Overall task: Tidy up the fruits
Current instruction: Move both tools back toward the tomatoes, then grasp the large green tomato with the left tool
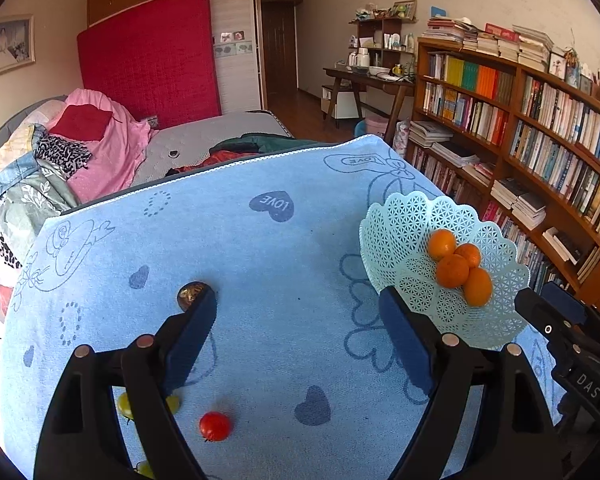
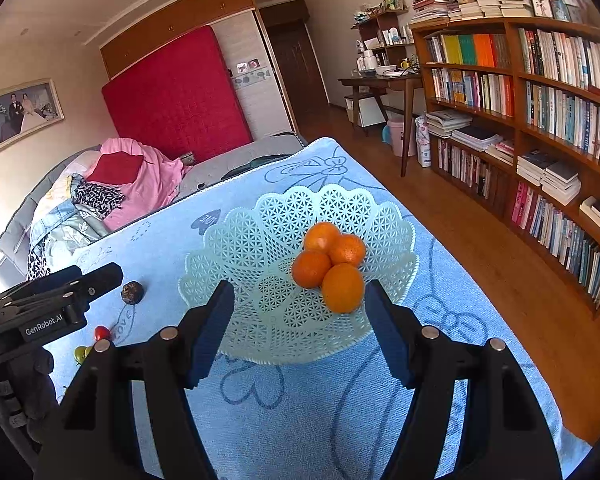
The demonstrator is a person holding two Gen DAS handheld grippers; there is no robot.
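Black left tongs (image 1: 296,320) hang wide and empty over the blue-towelled bench (image 1: 260,240), so they should drop squarely around the red tomato (image 1: 215,426) below before closing gently, while the right tongs (image 2: 300,304) wait half-open and empty at the basket (image 2: 260,240) holding four oranges (image 2: 328,264).

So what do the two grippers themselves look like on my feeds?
Both match: the left gripper and right gripper have black plastic finger arms with triangular cut-outs, silver round pins at the joints, and dark blue ribbed pads. White lettering marks the bodies: "GenRobot.AI" on the left, "DAS" on the right. No cables or sleeves show.
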